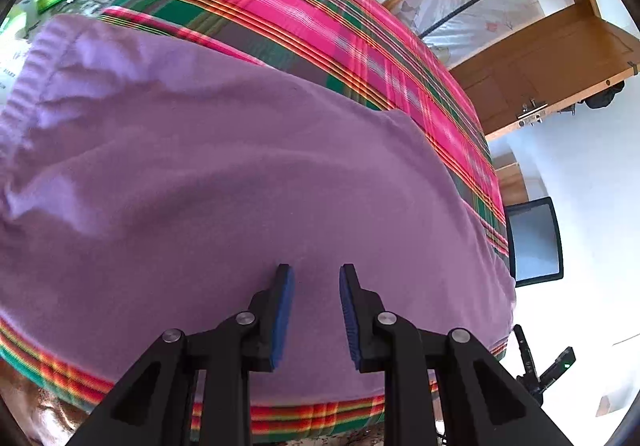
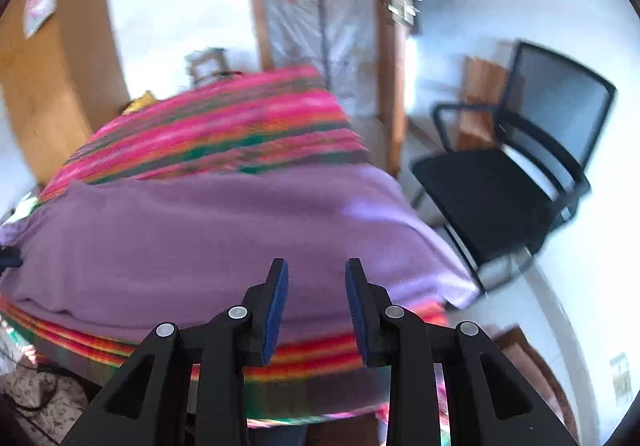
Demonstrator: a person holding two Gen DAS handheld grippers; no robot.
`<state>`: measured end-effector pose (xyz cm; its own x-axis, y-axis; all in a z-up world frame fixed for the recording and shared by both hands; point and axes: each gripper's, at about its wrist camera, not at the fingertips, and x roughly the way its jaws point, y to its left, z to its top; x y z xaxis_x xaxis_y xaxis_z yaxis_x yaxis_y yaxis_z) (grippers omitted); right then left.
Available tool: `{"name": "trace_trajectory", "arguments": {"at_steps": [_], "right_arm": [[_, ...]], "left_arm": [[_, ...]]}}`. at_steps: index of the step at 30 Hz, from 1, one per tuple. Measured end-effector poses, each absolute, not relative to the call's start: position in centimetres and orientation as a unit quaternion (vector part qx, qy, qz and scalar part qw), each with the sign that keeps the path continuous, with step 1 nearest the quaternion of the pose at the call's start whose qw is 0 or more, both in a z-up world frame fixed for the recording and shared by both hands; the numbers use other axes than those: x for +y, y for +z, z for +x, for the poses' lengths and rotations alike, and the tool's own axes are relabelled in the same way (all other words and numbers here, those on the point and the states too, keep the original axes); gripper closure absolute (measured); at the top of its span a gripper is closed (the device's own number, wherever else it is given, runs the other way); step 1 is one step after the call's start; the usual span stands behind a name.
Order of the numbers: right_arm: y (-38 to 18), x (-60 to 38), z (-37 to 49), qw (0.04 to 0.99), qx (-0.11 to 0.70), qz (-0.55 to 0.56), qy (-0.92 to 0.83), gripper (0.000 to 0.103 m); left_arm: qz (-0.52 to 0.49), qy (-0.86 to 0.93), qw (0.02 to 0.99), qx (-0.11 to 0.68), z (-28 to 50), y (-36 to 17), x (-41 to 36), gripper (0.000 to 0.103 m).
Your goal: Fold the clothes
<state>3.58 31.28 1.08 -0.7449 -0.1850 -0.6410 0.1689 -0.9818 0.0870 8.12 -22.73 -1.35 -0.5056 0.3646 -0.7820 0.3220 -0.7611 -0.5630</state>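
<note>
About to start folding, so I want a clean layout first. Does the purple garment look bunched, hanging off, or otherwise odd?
Mostly flat. The purple garment lies on the plaid cloth, but its ribbed hem at far left is rumpled into wrinkles, and one corner droops over the table edge towards the black chair.

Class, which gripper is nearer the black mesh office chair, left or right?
Right. The right gripper hovers open over the purple garment with the black mesh office chair just beyond. From the left gripper, only the chair's back shows.

White walls (image 2: 168,6), bright daylight, wooden door (image 1: 552,62) ahead-right of the tool, black mesh chair (image 2: 520,174) to the right, wooden cabinet (image 2: 52,86) ahead-left, pale floor (image 2: 560,286).
</note>
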Motion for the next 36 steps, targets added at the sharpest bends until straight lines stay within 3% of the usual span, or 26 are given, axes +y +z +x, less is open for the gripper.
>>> {"name": "trace_trajectory", "arguments": {"at_steps": [8,16,24,30,36], "right_arm": [[1.2,19.9,3.8,0.269,0.071,0.331,-0.902,0.072],[-0.5,17.8,5.0,0.259,0.107,0.359,-0.890,0.072],[1.8,12.5,7.6,0.357,0.120,0.316,-0.871,0.072],[1.0,8.5,7.2,0.378,0.126,0.333,-0.855,0.072],[0.6,5.8,6.5,0.385,0.137,0.345,-0.845,0.072]], "left_arm": [[-0.483,0.799,-0.009,-0.357,11.3,-1.3,-24.9,0.079],[-0.433,0.804,-0.068,-0.402,15.7,-0.8,-29.8,0.079],[-0.394,0.824,-0.109,-0.394,14.9,1.3,-33.7,0.079],[-0.371,0.835,-0.133,-0.384,13.7,2.7,-36.7,0.073],[-0.408,0.811,-0.112,-0.404,10.8,0.5,-39.0,0.070]]}}
